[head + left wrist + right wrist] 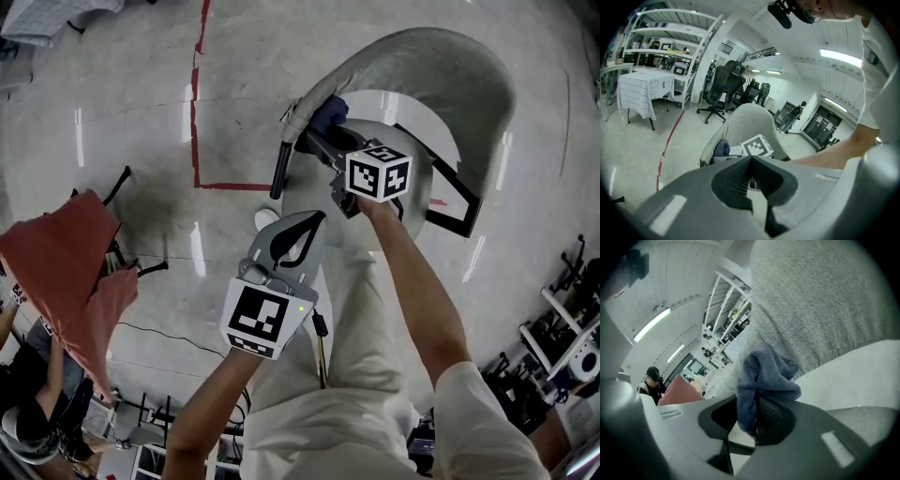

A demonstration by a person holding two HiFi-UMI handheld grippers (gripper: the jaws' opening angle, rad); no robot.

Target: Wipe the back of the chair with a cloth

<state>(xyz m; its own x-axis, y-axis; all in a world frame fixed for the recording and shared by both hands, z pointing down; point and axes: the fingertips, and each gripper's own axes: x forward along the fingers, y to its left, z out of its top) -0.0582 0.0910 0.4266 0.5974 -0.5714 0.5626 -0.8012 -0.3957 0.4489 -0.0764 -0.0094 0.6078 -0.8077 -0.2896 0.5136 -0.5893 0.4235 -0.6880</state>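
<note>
The right gripper (757,420), clamping the cloth (765,377), is pressing the chair back (441,66) at 12 o'clock, the wiping seemingly barely starting, while the left gripper (751,164) is idling with jaws closed on nothing.

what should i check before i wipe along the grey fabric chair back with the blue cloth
1. Blue knit cloth clamped in the right gripper: ok.
2. A bunch of cloth sticks out past the jaws: ok.
3. Cloth pressed on the grey fabric chair back: cannot tell; it sits right at it.
4. Left gripper shut, empty and off the chair: ok.
</note>
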